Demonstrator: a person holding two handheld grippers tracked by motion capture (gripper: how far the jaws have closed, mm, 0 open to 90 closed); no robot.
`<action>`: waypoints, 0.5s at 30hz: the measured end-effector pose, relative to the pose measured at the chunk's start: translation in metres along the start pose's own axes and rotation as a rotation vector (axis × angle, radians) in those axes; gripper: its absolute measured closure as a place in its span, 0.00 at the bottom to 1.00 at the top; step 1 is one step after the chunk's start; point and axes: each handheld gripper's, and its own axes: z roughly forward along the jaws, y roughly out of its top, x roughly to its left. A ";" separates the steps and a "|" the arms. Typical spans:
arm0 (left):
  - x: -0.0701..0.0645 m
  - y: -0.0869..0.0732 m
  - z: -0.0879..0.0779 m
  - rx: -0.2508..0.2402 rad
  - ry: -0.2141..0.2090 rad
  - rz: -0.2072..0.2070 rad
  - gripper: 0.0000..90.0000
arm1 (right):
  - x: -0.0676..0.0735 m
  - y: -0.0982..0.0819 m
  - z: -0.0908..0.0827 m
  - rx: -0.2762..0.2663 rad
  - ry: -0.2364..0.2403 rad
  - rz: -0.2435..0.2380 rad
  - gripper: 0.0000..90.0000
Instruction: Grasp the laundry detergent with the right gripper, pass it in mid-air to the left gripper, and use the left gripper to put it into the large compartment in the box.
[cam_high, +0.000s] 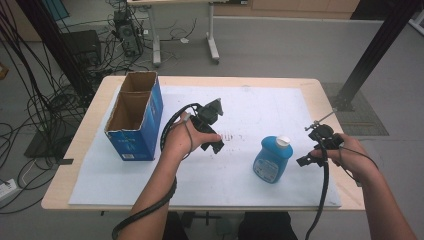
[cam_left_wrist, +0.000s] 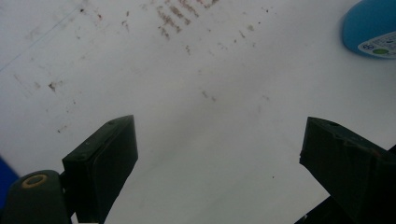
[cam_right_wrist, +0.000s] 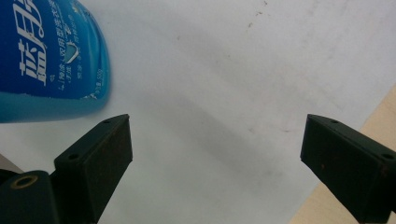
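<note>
A: From above, what's on the table?
B: A blue bottle (cam_high: 272, 160) stands on the white sheet (cam_high: 260, 107), between the left gripper (cam_high: 216, 145) and right gripper (cam_high: 306, 160); a box (cam_high: 134, 116) sits far left.

A: Left gripper view?
B: Jaws spread, empty, over stained sheet; bottle (cam_left_wrist: 371, 28) at top right.

A: Right gripper view?
B: Jaws wide apart, nothing pinched; bottle (cam_right_wrist: 49, 60) just beyond the left jaw.

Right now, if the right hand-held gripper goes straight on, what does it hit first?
Likely the white sheet: the open right hand-held gripper points at bare sheet, with the blue bottle off to one side. Depth is unclear.
</note>
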 end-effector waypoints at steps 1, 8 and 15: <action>0.000 -0.001 0.000 -0.001 -0.001 -0.002 0.13 | 0.000 -0.001 0.000 -0.001 0.000 -0.001 0.10; 0.002 -0.008 0.001 -0.001 -0.002 -0.006 0.13 | 0.004 -0.009 -0.004 -0.016 0.016 -0.008 0.09; 0.006 -0.021 -0.001 -0.014 -0.004 -0.025 0.12 | 0.010 -0.020 -0.006 -0.057 0.038 -0.029 0.08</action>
